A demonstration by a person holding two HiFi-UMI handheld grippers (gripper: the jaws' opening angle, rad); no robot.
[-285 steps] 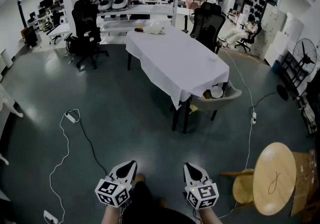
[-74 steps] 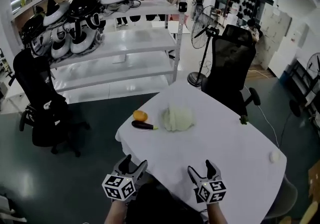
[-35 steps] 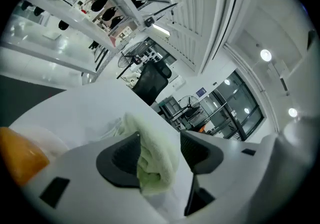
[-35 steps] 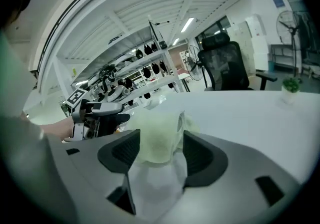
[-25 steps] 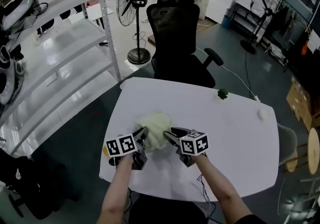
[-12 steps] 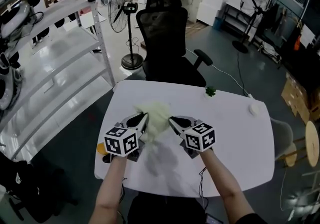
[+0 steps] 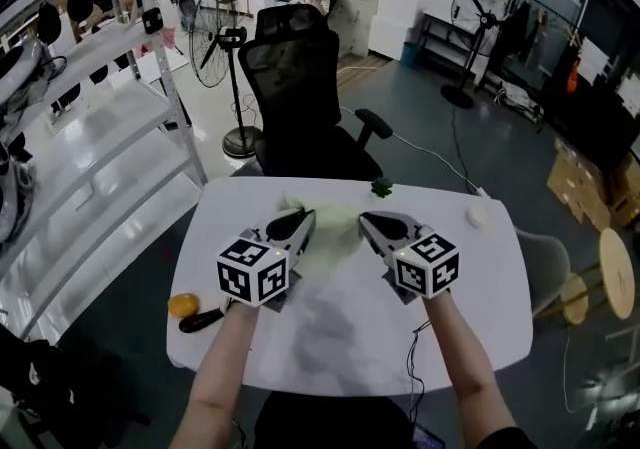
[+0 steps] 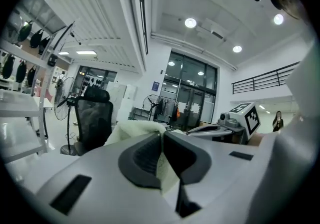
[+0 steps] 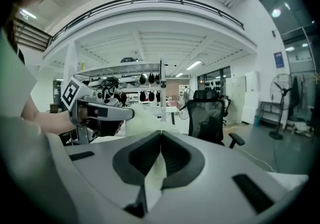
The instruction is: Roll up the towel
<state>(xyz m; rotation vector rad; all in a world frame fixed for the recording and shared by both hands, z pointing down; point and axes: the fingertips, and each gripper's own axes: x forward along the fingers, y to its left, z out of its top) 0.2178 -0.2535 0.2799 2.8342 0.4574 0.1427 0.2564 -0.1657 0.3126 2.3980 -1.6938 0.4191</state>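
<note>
Towel [image 7: 337, 235] in left gripper [image 7: 302, 220] and right gripper [image 7: 369, 223], above white table [image 7: 485, 302].

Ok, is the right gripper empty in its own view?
No, the right gripper has its jaws closed on a fold of the pale towel.

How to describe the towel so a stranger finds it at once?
Find the white table by the black chair. Above it, the left hand-held gripper and right hand-held gripper hold the towel: pale yellow, crumpled, the only thing held up.
</note>
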